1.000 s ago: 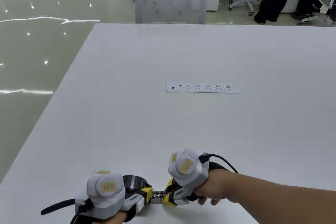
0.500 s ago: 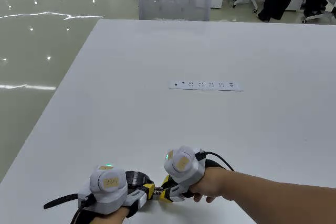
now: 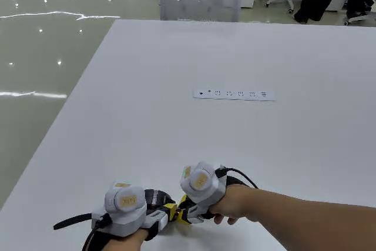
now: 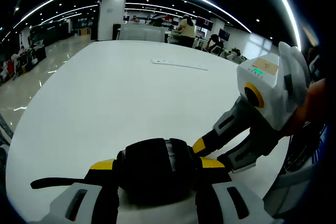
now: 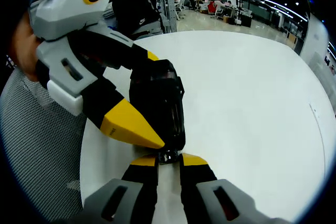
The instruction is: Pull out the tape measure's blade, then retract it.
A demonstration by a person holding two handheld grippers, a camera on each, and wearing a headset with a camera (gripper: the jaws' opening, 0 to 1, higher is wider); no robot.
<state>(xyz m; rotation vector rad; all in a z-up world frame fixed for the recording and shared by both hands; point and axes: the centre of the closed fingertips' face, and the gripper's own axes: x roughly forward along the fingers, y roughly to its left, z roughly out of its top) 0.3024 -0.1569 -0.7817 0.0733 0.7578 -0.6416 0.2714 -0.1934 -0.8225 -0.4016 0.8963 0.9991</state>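
The left gripper (image 4: 157, 166) and the right gripper (image 5: 168, 159) match: pale grey moulded bodies with slotted cut-outs, and black jaws ending in yellow wedge-shaped tips. A thin black cable (image 3: 242, 176) loops out from the back of the right one

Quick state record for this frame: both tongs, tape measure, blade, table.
left tongs: shut on tape measure, one jaw on each side of the black case
right tongs: shut on blade end, right at the case mouth
blade: hardly drawn out; the two tongs are close together
table: white, with a power strip mid-table
background: chair at the far edge
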